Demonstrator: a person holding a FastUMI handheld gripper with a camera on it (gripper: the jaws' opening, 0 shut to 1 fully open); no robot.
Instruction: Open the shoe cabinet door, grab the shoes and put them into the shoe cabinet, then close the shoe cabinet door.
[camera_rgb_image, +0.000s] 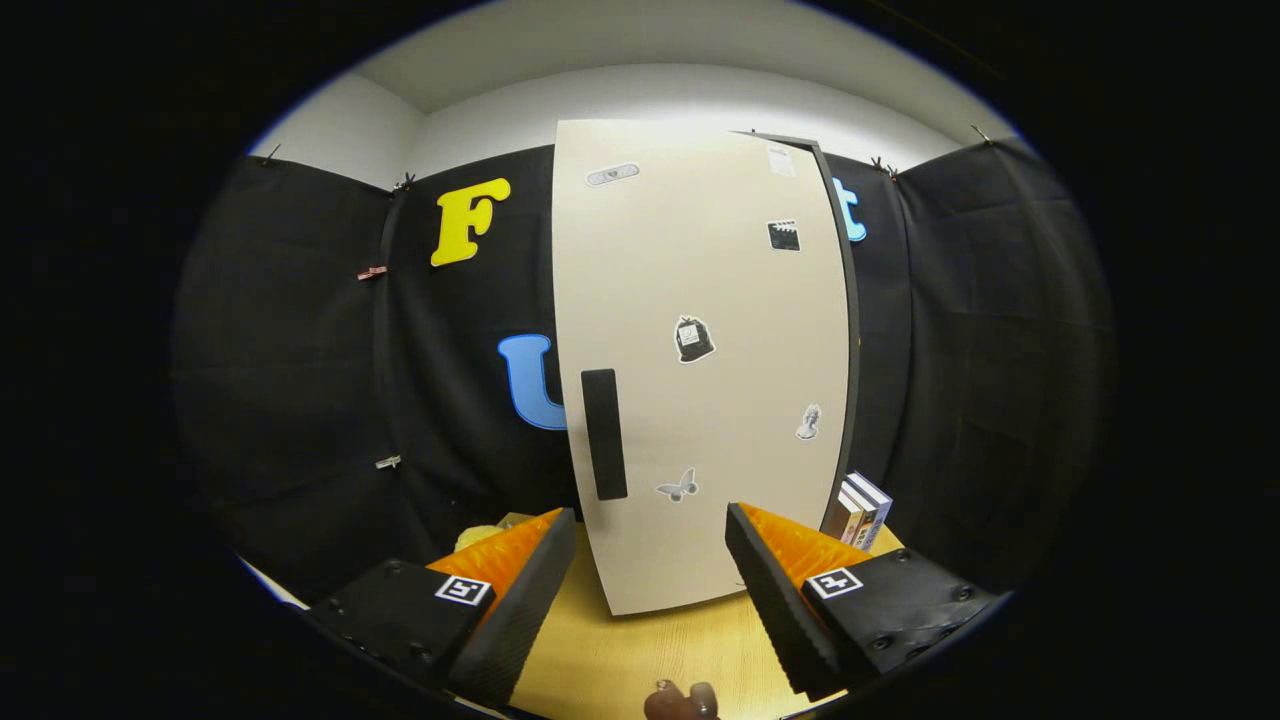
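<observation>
Gripper (650, 560) jaws spread wide, holding nothing, aimed at tall cream shoe cabinet door (700, 380), shut; dark vertical handle (603, 433) just beyond left finger, within reach for pulling.

— What blocks you ahead?
— The shoe cabinet door (700, 370) stands closed just beyond your spread, empty gripper (650, 540), its dark handle (604, 434) near the door's left edge.
— Any room beside the door?
— Bare table (640, 655) before it; books (858, 510) crowd its right foot.
</observation>
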